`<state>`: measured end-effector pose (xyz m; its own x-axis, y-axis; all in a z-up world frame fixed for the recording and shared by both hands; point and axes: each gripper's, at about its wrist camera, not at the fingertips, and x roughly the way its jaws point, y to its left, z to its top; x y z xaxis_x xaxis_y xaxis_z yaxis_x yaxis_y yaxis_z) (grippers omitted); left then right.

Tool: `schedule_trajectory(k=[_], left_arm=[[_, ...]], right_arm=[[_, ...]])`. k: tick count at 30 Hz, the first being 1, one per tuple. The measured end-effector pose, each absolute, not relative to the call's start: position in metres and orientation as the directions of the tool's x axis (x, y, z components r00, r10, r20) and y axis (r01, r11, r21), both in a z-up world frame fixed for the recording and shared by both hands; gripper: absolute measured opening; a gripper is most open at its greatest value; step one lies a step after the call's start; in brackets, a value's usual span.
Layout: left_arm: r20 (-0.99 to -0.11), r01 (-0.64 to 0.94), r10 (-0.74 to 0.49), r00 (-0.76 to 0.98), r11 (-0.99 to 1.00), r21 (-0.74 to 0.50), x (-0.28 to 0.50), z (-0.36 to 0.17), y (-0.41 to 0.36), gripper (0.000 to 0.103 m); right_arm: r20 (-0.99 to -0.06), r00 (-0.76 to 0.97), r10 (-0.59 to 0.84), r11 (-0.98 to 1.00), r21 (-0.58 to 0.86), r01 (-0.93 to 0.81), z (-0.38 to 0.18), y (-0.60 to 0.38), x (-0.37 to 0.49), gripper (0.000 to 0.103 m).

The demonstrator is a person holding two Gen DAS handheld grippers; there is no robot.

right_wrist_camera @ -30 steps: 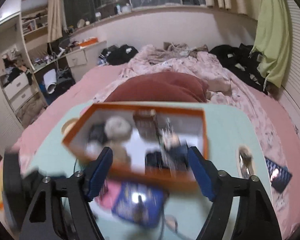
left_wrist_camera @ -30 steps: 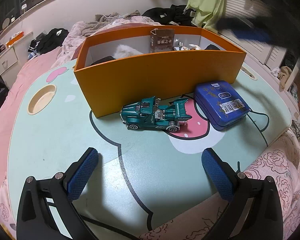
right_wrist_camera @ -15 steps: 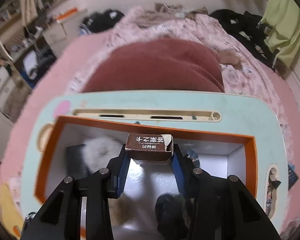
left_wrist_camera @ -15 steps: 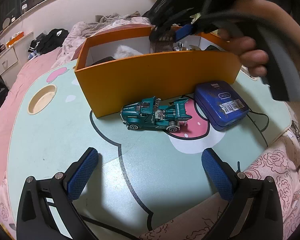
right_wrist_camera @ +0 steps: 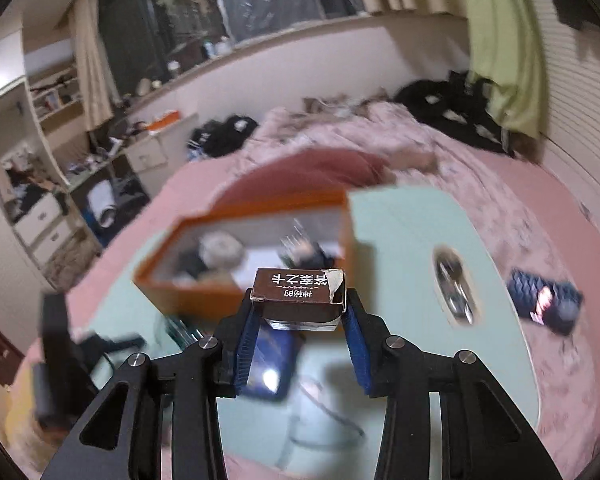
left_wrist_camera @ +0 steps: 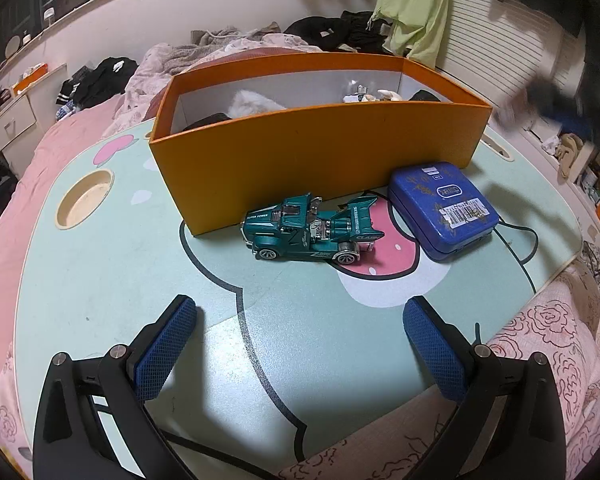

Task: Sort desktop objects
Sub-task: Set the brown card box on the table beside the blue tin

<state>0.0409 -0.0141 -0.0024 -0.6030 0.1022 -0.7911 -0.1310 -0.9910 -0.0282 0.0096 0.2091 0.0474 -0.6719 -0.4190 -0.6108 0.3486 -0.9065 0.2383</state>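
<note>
Now the right claw (right_wrist_camera: pixel 300 320) grips a small brown cardboard card box (right_wrist_camera: pixel 299 295), apparently above the tabletop (right_wrist_camera: pixel 412 240); next, find its spot while the left claw (left_wrist_camera: pixel 300 344) gapes empty.

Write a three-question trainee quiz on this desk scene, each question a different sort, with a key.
1. True or false: the left gripper is shut on the toy truck.
2. What does the right gripper hold? A) blue tin B) brown card box C) toy truck
3. Fill in: the blue tin lies on the table, in front of the ___ box.

Key: 1 false, it is open and apart from the truck; 2 B, the brown card box; 3 orange.
</note>
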Motion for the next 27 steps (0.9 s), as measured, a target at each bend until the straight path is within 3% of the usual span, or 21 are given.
schedule_trajectory(k=[8,9,10,11,12,14,15,17,27], left_arm=[[-0.791,-0.132,0.103,-0.603,-0.991,-0.028,0.04,-0.002,-0.014,0.103],[-0.791,-0.132,0.103,-0.604,-0.991,-0.029,0.04,-0.002,-0.014,0.103],[-0.791,-0.131,0.102,-0.603,-0.991,-0.028,0.04,-0.002,-0.013,0.103],[-0.791,-0.131,0.102,-0.603,-0.991,-0.027,0.04,-0.003,-0.013,0.103],[-0.791,-0.131,0.102,-0.604,-0.991,-0.028,0.041,-0.003,-0.014,0.103],[-0.791,-0.132,0.102,-0.604,-0.991,-0.027,0.04,-0.002,-0.014,0.103],[-0.791,-0.131,0.102,-0.604,-0.991,-0.027,0.041,-0.003,-0.014,0.103],[-0.791,-0.132,0.101,-0.604,-0.991,-0.026,0.04,-0.003,-0.014,0.103],[-0.791,-0.132,0.1,-0.604,-0.991,-0.025,0.041,-0.003,-0.014,0.103]], right_arm=[[-0.682,-0.647,-0.341,-0.928,0.137,0.346,-0.008,0.19,0.008,0.046],[-0.7,-0.634,-0.33,-0.931,0.128,0.343,-0.012,0.191,0.007,0.059],[-0.699,-0.638,-0.323,-0.932,0.119,0.341,-0.013,0.192,0.009,0.066],[-0.709,-0.632,-0.313,-0.935,0.113,0.336,-0.015,0.195,0.011,0.085],[-0.714,-0.629,-0.309,-0.935,0.108,0.337,-0.017,0.197,0.013,0.092],[-0.721,-0.634,-0.28,-0.938,0.066,0.339,-0.021,0.197,0.018,0.095],[-0.728,-0.637,-0.255,-0.939,0.028,0.343,-0.024,0.194,0.021,0.102],[-0.73,-0.645,-0.227,-0.932,-0.029,0.361,-0.027,0.185,0.025,0.103],[-0.725,-0.646,-0.239,-0.928,-0.025,0.371,-0.031,0.186,0.022,0.103]])
